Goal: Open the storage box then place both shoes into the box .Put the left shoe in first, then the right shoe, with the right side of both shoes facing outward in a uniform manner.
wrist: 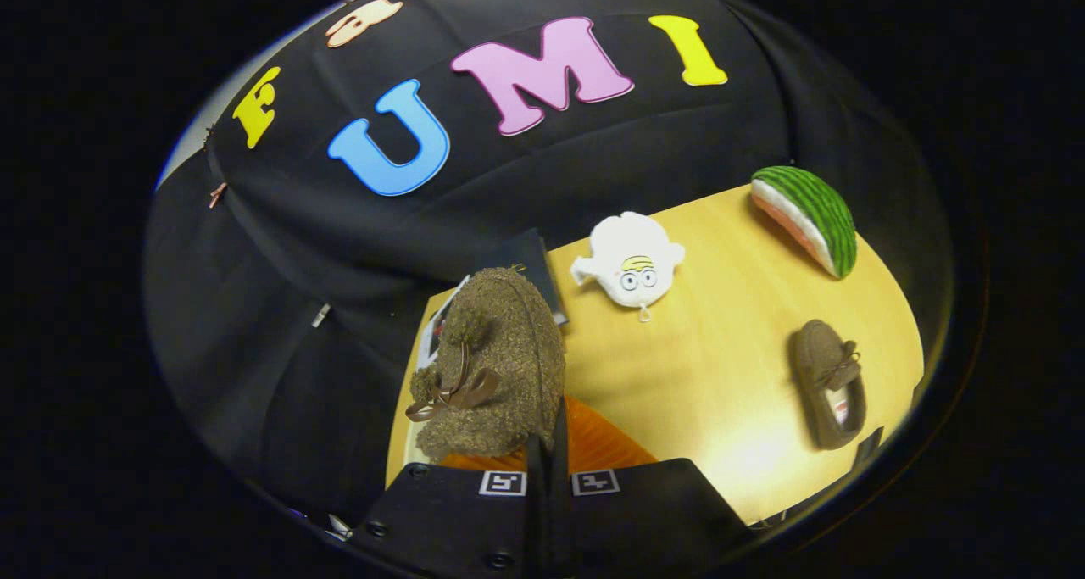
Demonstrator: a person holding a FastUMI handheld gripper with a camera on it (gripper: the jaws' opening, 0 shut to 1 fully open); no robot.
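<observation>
Two fingers of the gripper (548, 469) stand pressed close, pinching the edge of a brown fuzzy shoe (496, 363) between them – only a thin slit shows between the fingers. This shoe is lifted above the table, its toe and brown bow toward the camera, its body rising ahead of the fingers. Just under it, beside the fingers, lies a ribbed orange surface (606, 448); whether it belongs to the storage box cannot be told. Beyond the held shoe a dark flat book-like thing (538, 265) lies at the table's far edge. The wooden table (729, 367) spreads to the right, and on it sits a white plush toy (631, 261). Farther off lies a watermelon-slice toy (809, 219). The second brown shoe (831, 384) lies on the table, well apart from the gripper – opening up, bow on top.
</observation>
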